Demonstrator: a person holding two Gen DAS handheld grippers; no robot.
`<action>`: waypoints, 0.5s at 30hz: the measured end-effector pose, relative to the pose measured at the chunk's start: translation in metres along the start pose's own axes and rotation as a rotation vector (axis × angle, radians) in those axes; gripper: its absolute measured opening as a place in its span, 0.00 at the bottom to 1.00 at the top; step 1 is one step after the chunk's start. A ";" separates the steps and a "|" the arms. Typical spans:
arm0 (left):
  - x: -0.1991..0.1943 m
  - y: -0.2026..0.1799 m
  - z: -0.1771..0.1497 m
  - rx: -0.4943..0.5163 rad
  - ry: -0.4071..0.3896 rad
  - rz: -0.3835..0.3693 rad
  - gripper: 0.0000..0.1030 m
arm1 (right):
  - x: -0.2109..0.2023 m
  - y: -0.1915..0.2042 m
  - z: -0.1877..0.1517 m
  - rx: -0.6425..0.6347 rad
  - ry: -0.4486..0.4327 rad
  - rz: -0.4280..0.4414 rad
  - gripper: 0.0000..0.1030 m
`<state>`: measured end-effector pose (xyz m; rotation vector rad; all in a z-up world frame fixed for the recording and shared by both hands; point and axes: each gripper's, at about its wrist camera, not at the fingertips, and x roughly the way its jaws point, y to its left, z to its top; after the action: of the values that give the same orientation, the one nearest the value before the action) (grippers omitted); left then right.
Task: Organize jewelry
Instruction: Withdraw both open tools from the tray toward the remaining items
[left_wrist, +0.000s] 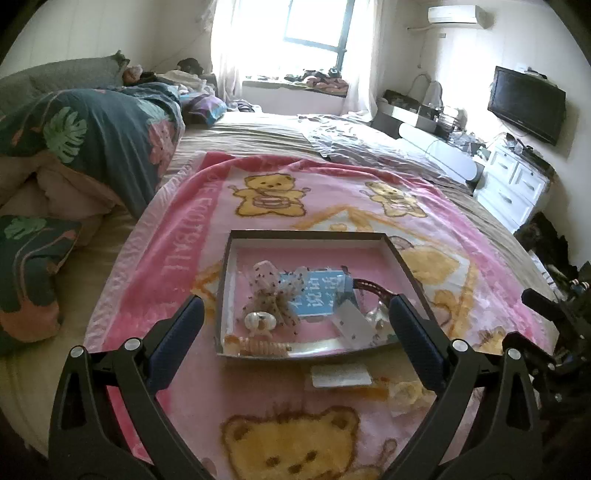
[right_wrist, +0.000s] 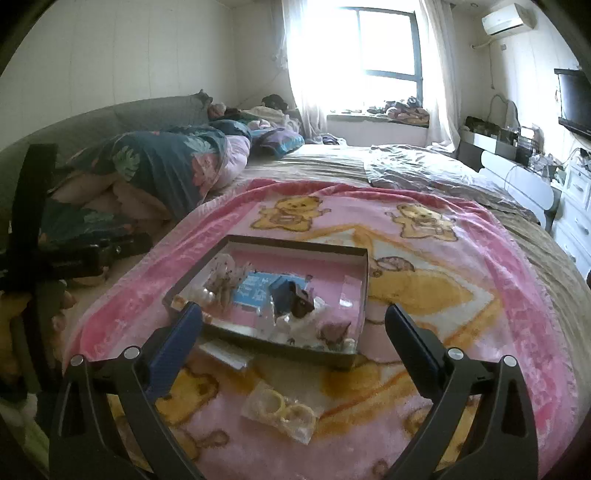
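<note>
A shallow dark-rimmed box (left_wrist: 312, 234) with a pink floor lies on a pink bear blanket. It holds a dotted fabric bow (left_wrist: 275, 291), a blue card (left_wrist: 319, 297), a shell-like clip (left_wrist: 259, 320) and an amber hair clip (left_wrist: 258, 346). The box also shows in the right wrist view (right_wrist: 295, 244). A clear bag of yellow rings (right_wrist: 282, 410) lies on the blanket in front of the box, and also shows in the left wrist view (left_wrist: 408, 397). A white card (left_wrist: 340, 376) lies beside it. My left gripper (left_wrist: 295, 317) is open and empty over the box's near edge. My right gripper (right_wrist: 293, 325) is open and empty above the bag.
The pink blanket (left_wrist: 177, 258) covers a bed with a beige sheet. A dark floral duvet (left_wrist: 92, 140) is piled at the left. A white dresser (left_wrist: 513, 184) and a wall TV (left_wrist: 526, 105) stand at the right. The other gripper's black body (left_wrist: 561, 332) is at the right edge.
</note>
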<state>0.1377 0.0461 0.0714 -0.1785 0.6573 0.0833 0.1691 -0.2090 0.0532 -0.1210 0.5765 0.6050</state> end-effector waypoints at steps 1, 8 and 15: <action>-0.002 -0.001 -0.002 0.001 0.000 -0.002 0.91 | -0.001 0.000 -0.003 0.001 0.004 0.001 0.96; -0.009 -0.007 -0.016 0.013 0.010 -0.003 0.91 | -0.003 0.003 -0.021 -0.007 0.039 -0.004 0.96; -0.003 -0.004 -0.037 0.014 0.046 0.020 0.91 | 0.013 0.009 -0.049 0.008 0.122 0.008 0.96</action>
<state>0.1138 0.0354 0.0451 -0.1611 0.7050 0.0943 0.1496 -0.2077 0.0057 -0.1490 0.6975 0.6064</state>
